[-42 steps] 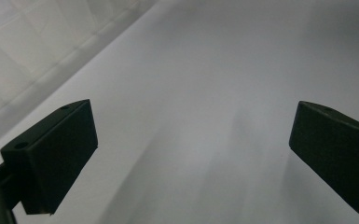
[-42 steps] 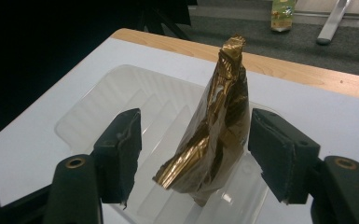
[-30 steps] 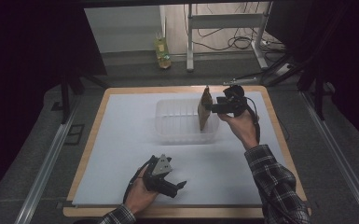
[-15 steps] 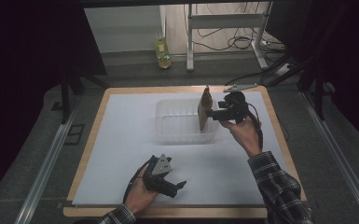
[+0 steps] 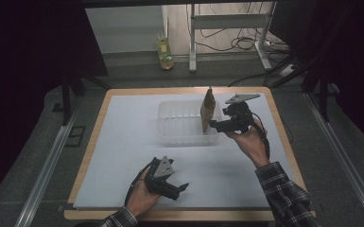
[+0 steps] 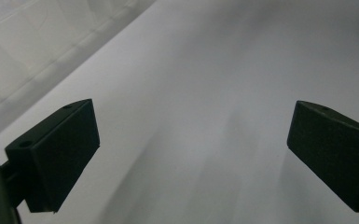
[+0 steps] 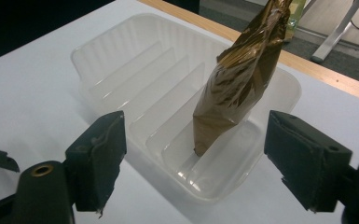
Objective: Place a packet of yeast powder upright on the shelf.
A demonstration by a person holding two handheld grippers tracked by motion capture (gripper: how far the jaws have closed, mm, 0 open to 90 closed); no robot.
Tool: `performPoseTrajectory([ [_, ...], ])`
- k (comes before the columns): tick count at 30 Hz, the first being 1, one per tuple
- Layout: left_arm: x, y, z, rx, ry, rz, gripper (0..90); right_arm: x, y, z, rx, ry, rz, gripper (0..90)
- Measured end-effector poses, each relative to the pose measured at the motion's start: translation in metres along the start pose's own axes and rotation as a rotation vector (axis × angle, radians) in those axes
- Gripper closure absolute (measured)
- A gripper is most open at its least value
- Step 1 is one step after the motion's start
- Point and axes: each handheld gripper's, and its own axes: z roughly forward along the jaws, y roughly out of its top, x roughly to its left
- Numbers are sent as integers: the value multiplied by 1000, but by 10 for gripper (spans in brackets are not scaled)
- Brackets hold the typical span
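Right gripper view is showing the right gripper point(image 7: 193, 154) spread wide, facing the upright crinkled gold foil pouch point(image 7: 240, 77) standing inside the ribbed clear plastic tray point(image 7: 121, 60); the left gripper point(image 5: 182, 189), jaws apart, is sitting farther from that tray.

Gold-brown pouch point(image 7: 240, 88); translucent white tray point(image 7: 121, 60); plaid sleeve point(image 5: 283, 196).

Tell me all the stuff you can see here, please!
Pouch: one, shiny brown-gold, standing upright in the tray's right end.
Tray: one, clear plastic with ribs, far middle of the table.
Table: one, white top with wooden edge.
Bottle: one, yellow-green, on the floor beyond the table.
Left claw: black, open, low near the front edge.
Right claw: black, open, beside the pouch.
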Motion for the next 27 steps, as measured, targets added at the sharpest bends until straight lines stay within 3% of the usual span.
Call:
performPoseTrajectory([
  [8,-1,0,1,0,-1,4,22,6,-10,-1,5,-1,-46,162],
  [17,-2,-1,2,-3,-3,9,19,10,-24,-4,3,37,-48,118],
  [27,-4,-1,3,-8,-11,28,12,12,-42,-12,24,35,-52,43],
])
